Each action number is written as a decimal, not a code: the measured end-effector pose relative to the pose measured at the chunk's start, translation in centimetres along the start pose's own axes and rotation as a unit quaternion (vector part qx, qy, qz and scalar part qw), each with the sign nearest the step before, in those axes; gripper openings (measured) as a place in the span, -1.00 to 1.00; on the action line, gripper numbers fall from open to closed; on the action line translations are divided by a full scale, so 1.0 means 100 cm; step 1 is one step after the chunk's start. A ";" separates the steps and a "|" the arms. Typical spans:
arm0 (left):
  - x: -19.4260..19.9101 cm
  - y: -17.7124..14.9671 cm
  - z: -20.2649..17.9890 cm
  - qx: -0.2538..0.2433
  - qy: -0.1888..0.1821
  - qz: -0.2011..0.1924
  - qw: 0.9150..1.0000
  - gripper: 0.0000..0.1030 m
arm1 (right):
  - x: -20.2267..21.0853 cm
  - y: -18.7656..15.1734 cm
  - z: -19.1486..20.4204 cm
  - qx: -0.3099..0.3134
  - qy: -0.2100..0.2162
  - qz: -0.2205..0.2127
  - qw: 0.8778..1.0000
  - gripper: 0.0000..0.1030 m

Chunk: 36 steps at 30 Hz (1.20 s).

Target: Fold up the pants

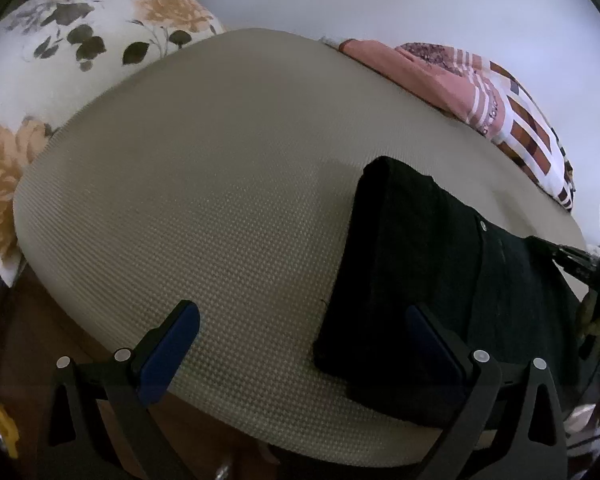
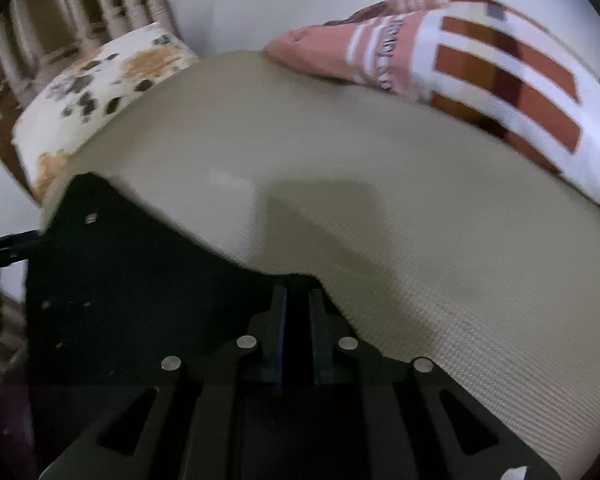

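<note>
Black pants (image 1: 420,260) lie folded into a thick stack on the right part of a beige textured mat (image 1: 220,160). My left gripper (image 1: 300,312) stands open and wide above the mat's near edge. Its right blue pad (image 1: 432,344) is over the stack's near-left corner, its left pad (image 1: 168,352) over bare mat. In the right wrist view the pants (image 2: 120,280) fill the lower left. My right gripper (image 2: 298,312) is shut on a corner of the black fabric, which rises to a point at the fingertips. Whether that corner is lifted off the mat (image 2: 420,220) I cannot tell.
A floral pillow (image 1: 80,40) lies at the mat's far left and a pink-and-white patterned blanket (image 1: 480,92) along its far right. A brown wooden surface (image 1: 28,340) shows beside the mat's near-left edge. The right hand's device (image 1: 580,260) reaches in from the right edge.
</note>
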<state>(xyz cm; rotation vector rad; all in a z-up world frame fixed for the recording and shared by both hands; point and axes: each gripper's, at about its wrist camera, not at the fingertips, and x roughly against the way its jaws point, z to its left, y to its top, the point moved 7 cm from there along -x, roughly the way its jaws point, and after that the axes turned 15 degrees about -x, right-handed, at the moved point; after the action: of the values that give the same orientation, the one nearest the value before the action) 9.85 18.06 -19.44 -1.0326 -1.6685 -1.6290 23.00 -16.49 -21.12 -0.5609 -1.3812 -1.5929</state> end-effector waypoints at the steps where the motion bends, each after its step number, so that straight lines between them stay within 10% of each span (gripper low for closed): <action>1: 0.000 0.000 0.000 0.000 -0.001 -0.001 1.000 0.98 | -0.002 0.001 -0.003 -0.012 -0.003 -0.009 1.000 -0.86; 8: 0.002 0.003 0.003 0.004 -0.002 -0.004 1.000 0.98 | -0.004 0.002 -0.005 -0.021 -0.016 -0.043 0.999 -0.84; 17: 0.015 0.016 -0.003 -0.031 0.008 -0.033 0.999 0.98 | 0.001 0.007 -0.017 -0.092 0.066 -0.021 0.993 -0.49; 23: 0.016 0.013 0.009 -0.003 -0.002 -0.025 1.000 0.98 | 0.052 0.009 -0.048 -0.216 0.113 -0.095 0.965 -0.45; 36: 0.032 -0.011 -0.002 0.056 -0.096 0.051 0.992 0.95 | 0.171 -0.142 -0.048 -0.285 0.161 -0.123 0.937 0.07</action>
<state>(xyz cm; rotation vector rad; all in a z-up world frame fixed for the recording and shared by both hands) 7.21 18.36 -17.31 -1.2287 -1.7773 -1.3898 3.95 -27.70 -15.78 -0.4400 -0.7542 -2.1993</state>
